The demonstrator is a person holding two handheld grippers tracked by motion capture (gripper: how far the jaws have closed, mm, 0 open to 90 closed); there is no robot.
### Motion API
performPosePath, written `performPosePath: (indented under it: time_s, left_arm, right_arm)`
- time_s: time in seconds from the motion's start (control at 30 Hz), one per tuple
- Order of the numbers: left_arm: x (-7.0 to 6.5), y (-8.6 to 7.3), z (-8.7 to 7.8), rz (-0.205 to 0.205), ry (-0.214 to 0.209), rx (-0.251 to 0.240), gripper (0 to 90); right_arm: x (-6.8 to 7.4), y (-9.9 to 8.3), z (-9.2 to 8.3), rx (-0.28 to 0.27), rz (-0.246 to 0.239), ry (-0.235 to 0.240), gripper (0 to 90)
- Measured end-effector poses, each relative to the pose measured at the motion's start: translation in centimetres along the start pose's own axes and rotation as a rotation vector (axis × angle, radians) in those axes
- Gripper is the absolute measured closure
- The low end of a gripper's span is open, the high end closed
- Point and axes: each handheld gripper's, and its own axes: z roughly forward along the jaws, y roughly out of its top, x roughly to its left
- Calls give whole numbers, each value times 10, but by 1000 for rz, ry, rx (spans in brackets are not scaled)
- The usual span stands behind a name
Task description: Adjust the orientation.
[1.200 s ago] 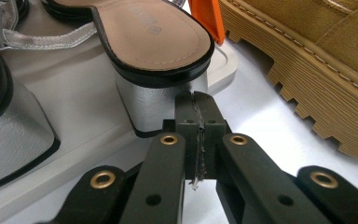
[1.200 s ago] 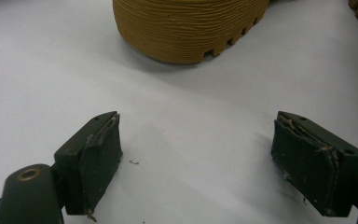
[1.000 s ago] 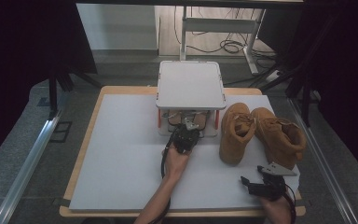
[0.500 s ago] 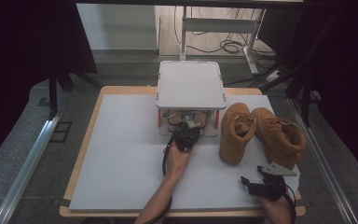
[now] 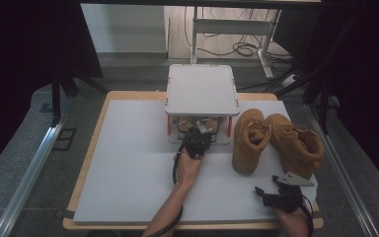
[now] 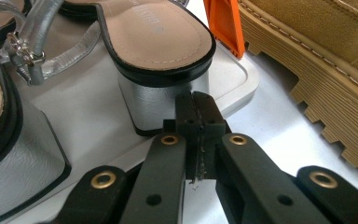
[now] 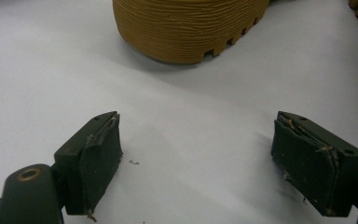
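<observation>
While tan boots (image 5: 276,140) flank rack (image 5: 202,89), silver sandals (image 6: 135,51) occupy lower shelf (image 6: 98,126).

Sandals (image 6: 158,37) cut by frame top — in high view mostly hidden under shelf (image 5: 202,90), perhaps two.

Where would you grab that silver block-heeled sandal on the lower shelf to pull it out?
Probably by the block heel of the sandal: it faces the shelf's open front, and its flat sides suit two jaws. The left gripper, now shut right at it, would open and come straight in from the front.
</observation>
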Motion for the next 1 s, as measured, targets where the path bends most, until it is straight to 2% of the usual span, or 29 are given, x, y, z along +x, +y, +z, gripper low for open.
performPosePath:
  time_s: [0.63,0.83,1.0]
  left_arm:
    - [0,5,6,7,8,8,895]
    - [-1,5,5,15,12,12,877]
    - [-1,3,1,4,8,4,857]
  right_arm:
    - [0,0,0,0,0,0,156]
    - [0,0,0,0,0,0,156]
    - [0,0,0,0,0,0,156]
